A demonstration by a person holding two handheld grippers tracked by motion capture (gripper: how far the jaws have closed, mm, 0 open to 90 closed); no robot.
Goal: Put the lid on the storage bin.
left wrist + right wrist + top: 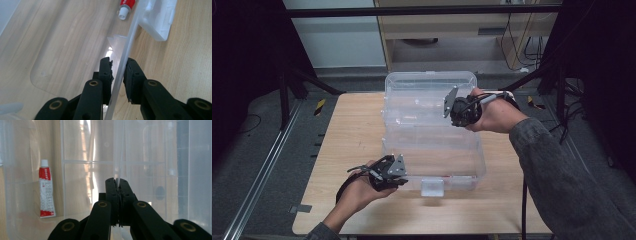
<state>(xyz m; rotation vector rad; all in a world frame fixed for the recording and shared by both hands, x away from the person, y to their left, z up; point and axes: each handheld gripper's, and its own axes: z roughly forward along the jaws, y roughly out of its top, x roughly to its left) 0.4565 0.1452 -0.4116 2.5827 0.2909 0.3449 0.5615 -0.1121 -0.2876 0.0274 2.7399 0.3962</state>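
A clear plastic storage box (472, 150) sits on the wooden table with its clear lid (422, 82) raised at the far side. My left gripper (401, 178) is at the box's near left corner. Its jaws stand on either side of the box's thin front wall (130, 37), pinching it (117, 63). My right gripper (452, 111) is at the far right, shut on the lid's thin edge (117, 157), as the right gripper view (117, 181) shows. A red and white tube (46, 192) lies inside the box (126, 6).
A white latch (432, 187) hangs at the middle of the box's front wall (160, 20). Bare wooden table (357, 130) lies left of the box and along the near edge. Dark stand legs and cables are on the floor around the table.
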